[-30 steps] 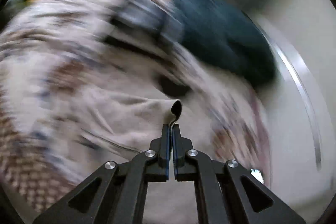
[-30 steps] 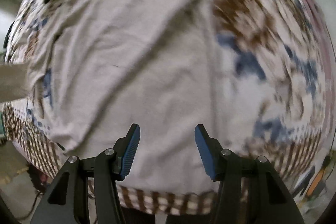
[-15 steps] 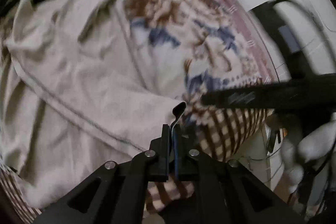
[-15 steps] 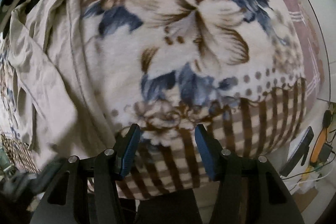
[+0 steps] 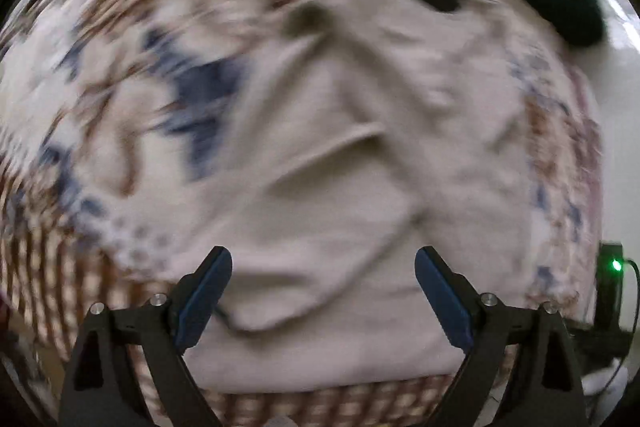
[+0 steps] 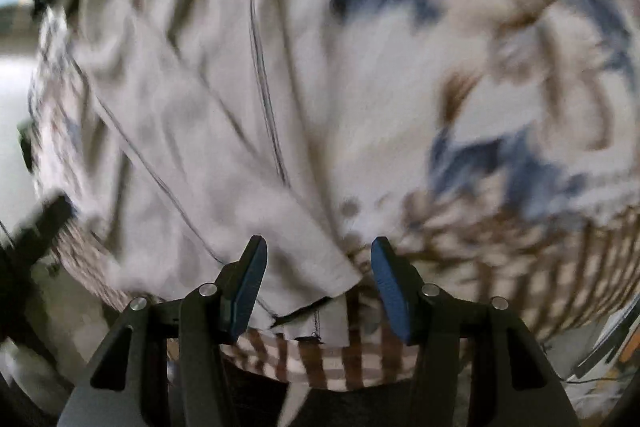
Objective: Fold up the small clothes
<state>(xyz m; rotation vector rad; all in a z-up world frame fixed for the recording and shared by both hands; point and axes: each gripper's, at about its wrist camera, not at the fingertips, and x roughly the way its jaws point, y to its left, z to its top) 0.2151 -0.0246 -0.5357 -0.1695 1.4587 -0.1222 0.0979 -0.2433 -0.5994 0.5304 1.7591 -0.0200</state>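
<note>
Crumpled beige cotton garment (image 5: 352, 195) on floral fleece blanket (image 5: 120, 115), long axis running away fr. cameras, hem corner nearest; left tongs (image 5: 323, 291) & right tongs (image 6: 318, 281) both apart, empty.

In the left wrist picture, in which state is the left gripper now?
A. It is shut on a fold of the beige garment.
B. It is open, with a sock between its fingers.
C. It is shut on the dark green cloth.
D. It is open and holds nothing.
D: the left gripper has its jaws wide apart above the beige garment, and no cloth is pinched between them.
</note>
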